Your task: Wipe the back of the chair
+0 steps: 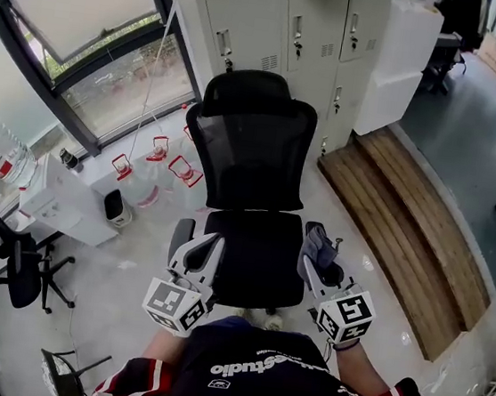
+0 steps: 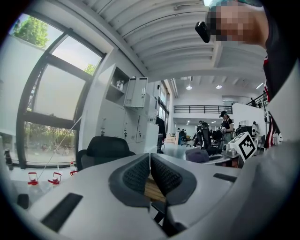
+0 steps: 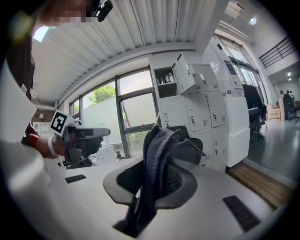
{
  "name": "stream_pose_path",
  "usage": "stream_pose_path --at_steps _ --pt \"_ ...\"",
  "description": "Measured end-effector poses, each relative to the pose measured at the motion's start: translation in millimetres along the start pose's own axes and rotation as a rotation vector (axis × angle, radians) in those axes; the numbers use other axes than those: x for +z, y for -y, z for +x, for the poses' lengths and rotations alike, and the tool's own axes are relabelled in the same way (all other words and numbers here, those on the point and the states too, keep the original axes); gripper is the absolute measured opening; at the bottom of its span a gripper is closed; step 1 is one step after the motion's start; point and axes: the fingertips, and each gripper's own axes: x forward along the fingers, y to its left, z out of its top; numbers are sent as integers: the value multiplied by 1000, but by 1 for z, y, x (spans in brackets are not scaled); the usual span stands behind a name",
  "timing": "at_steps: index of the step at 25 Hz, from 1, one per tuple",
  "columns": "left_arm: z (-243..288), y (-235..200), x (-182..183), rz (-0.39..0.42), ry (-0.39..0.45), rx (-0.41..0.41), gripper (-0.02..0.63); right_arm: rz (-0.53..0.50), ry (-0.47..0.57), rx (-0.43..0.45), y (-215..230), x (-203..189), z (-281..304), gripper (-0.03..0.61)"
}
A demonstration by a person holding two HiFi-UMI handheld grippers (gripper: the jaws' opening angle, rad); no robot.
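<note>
A black office chair with a fine mesh backrest and padded headrest (image 1: 252, 153) stood on the pale glossy floor (image 1: 122, 276), its seat turned toward the person and its back on the far side, towards the white metal lockers (image 1: 287, 27). The left hand-held gripper (image 2: 150, 158) hovered over the seat's front left corner, near the curved armrest; its ribbed dark pads met along a thin line, closed with nothing between them. The right hand-held gripper (image 1: 320, 257) hovered over the front right corner of the seat, clamped on a dark grey knitted cloth (image 3: 159, 154). The cloth rose in soft folds above the pads, and its tail hung down behind them. Neither hand-held gripper touched the backrest, and the cloth was apart from it. To the right of the chair lay a curved step of brown wooden planks (image 1: 407, 221). Clear plastic water jugs with red handles (image 1: 157, 172) sat beneath the dark-framed window (image 1: 80, 29).
</note>
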Motion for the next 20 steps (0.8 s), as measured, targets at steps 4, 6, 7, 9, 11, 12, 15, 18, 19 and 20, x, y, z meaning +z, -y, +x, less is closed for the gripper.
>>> stream_pose_path --at_steps 4,6,7,9,11,12,15,18,19,20 --pt "17 -11 -2 -5 -14 -5 28 9 -10 7 8 -1 19 77" --pt "27 -19 -2 -9 -16 -14 28 8 -18 0 13 -1 29 77" --pt "32 -24 -2 -11 -15 -20 28 8 -22 -5 16 -2 35 77" --pt "42 -35 -2 -15 -12 -30 28 9 -31 -16 21 -2 48 77" --pt "53 -50 -3 -26 -11 -39 28 12 -39 -29 24 0 61 77" --pt "59 -59 -2 -31 -10 -44 28 12 -43 -36 26 2 68 77" --pt "74 -87 2 -42 -6 -58 27 7 -53 -56 31 8 96 77" --pt "89 -118 4 -51 -8 -72 28 2 -63 -77 35 13 127 77" --pt "94 -128 5 -54 -8 -78 28 0 -64 -85 36 15 137 77" --pt "99 -137 5 -55 -9 -86 27 0 -64 -94 37 18 148 77"
